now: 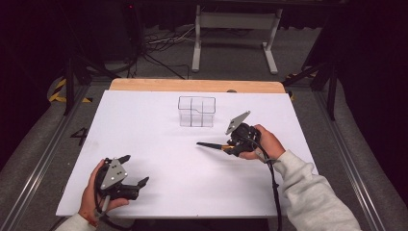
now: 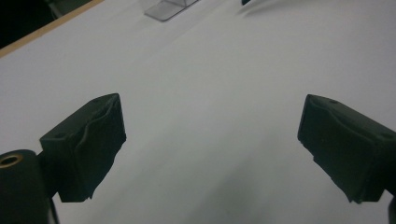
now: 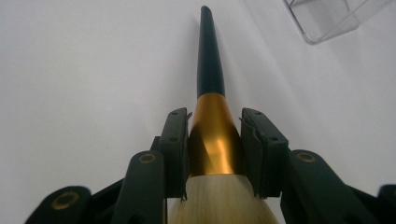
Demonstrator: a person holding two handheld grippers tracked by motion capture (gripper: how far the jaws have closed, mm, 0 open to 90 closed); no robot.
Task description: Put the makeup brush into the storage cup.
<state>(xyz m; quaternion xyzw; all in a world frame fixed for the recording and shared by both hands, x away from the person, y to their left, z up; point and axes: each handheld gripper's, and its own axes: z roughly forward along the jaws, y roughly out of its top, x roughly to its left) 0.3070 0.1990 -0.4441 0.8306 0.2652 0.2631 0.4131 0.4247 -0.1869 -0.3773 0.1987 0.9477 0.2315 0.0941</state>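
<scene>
A makeup brush (image 3: 208, 88) is being gripped by the right tongs (image 3: 215, 135), clenched on its gold ferrule, with the pale bristles tucked back toward the hand and the black handle pointing out ahead. In the high view the brush (image 1: 210, 144) is seen held roughly level just above the white bench (image 1: 159, 144), its tip aimed toward the left side. A grip on the ferrule, the widest and stiffest part, is probably chosen so that the slim handle is left free to be steered as the leading end.

Just beyond and to the left of the right hand (image 1: 264, 144), a clear divided organiser (image 1: 197, 111) is standing upright near the far edge of the bench. Its open compartments are the likely destination, and the handle-first hold would suit a drop into one of them, bristles up. The brush would have to be tipped upright first.

The left tongs (image 1: 133, 170) are kept released, jaws wide apart with nothing between them, low at the near left corner and well apart from the organiser. They are judged to be parked out of the way.
</scene>
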